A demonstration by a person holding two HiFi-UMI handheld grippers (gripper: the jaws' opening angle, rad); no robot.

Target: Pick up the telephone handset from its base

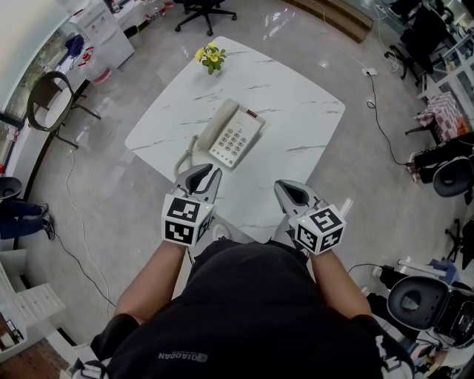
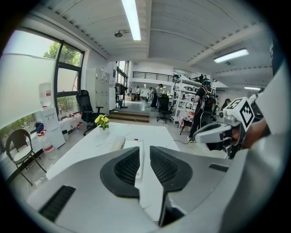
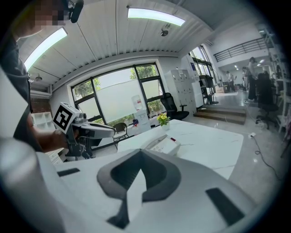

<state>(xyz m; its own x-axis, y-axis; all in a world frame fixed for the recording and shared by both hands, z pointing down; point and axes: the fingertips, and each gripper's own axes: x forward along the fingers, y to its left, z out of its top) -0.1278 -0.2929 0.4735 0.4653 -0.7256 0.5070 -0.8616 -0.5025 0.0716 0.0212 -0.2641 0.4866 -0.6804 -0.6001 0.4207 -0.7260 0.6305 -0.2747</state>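
Observation:
A cream telephone (image 1: 237, 138) lies on the white marble table (image 1: 300, 104), its handset (image 1: 216, 124) resting in the cradle along the phone's left side, with a coiled cord (image 1: 187, 154) trailing off it. My left gripper (image 1: 207, 172) hovers at the table's near edge just short of the phone, jaws a little apart and empty. In the left gripper view the phone (image 2: 132, 145) shows through the gap of the left gripper (image 2: 144, 151). My right gripper (image 1: 285, 186) hangs to the right, tips together. In the right gripper view the right gripper (image 3: 142, 153) points toward the phone (image 3: 163, 144).
A small pot of yellow flowers (image 1: 212, 56) stands at the table's far corner. A brown chair (image 1: 48, 100) stands on the floor at the left, a black office chair (image 1: 204, 9) beyond the table. Cables run over the floor at the right.

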